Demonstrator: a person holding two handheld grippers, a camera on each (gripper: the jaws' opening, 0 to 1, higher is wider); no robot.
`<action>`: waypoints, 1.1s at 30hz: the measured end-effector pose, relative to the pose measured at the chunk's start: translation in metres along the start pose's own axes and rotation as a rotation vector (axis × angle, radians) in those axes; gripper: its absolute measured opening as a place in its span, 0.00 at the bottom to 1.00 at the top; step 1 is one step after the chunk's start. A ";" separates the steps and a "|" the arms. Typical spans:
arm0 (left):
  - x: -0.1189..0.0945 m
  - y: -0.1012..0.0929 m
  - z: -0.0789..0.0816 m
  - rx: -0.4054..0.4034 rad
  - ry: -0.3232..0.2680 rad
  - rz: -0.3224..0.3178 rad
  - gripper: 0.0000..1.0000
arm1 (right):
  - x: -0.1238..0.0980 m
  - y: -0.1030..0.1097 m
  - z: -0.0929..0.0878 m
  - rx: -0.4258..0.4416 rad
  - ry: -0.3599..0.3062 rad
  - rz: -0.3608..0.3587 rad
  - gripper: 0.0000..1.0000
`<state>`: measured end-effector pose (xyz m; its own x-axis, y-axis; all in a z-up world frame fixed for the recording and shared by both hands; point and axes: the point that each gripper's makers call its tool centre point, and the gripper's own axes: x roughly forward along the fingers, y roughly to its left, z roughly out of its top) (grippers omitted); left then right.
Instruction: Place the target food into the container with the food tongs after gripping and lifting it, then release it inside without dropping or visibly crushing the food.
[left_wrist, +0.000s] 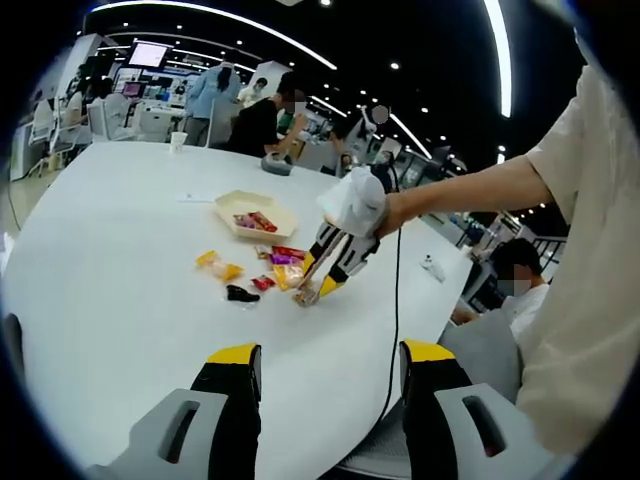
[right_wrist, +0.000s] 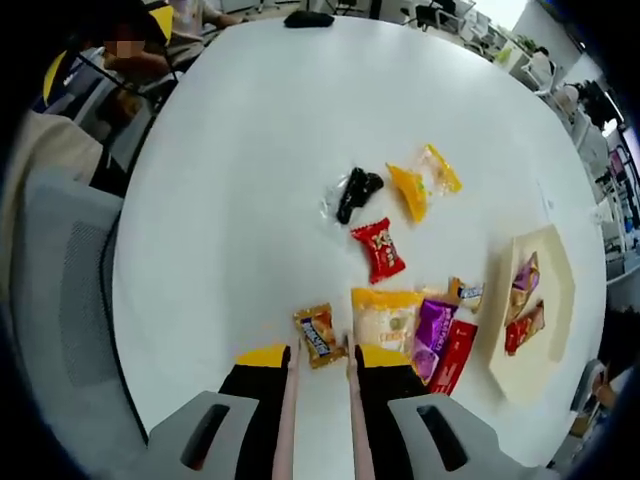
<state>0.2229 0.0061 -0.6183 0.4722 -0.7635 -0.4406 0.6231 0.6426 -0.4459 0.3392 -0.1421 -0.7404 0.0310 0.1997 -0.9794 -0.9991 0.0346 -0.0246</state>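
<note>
1. In the left gripper view, the left gripper (left_wrist: 330, 365) is hovering over the white table (left_wrist: 110, 260) with its yellow-tipped jaws spread wide and nothing between them. By the look of it, it is standing by, well back from the food, so as not to crowd the working hand.

2. Across the table in that view, the right gripper (left_wrist: 322, 288) is reaching down among the scattered snacks, held by a person's hand (left_wrist: 355, 203). It is carrying the food tongs (left_wrist: 312, 280), whose tips are touching down beside the pile of wrappers. The paper container (left_wrist: 258, 215) is lying just beyond the snacks, near enough for a short carry.

3. In the right gripper view, the right gripper (right_wrist: 318, 362) is squeezing the two pale arms of the tongs (right_wrist: 320, 420) between its jaws, so it is closed on the tool. The tong tips are straddling a small orange-brown candy (right_wrist: 319, 336), likely the target food. Whether they are already pinching it cannot be told.

4. Just to the right a yellow snack packet (right_wrist: 385, 318), a purple packet (right_wrist: 433, 328) and a red bar (right_wrist: 453, 355) are lying touching one another. The container (right_wrist: 560, 290), already holding a few wrapped pieces, is sitting at the right edge.
</note>
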 end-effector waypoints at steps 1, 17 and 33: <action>0.000 0.000 0.000 0.000 0.001 0.000 0.55 | 0.000 0.000 0.000 0.000 -0.002 0.001 0.25; -0.003 0.002 -0.001 -0.003 0.001 0.008 0.54 | -0.002 0.005 -0.007 -0.046 -0.093 0.003 0.24; 0.000 0.001 -0.001 -0.001 0.005 0.003 0.54 | -0.002 0.009 -0.009 0.111 -0.106 0.000 0.20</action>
<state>0.2224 0.0070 -0.6196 0.4705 -0.7615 -0.4458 0.6209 0.6447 -0.4458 0.3295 -0.1505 -0.7407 0.0399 0.3021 -0.9524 -0.9899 0.1414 0.0034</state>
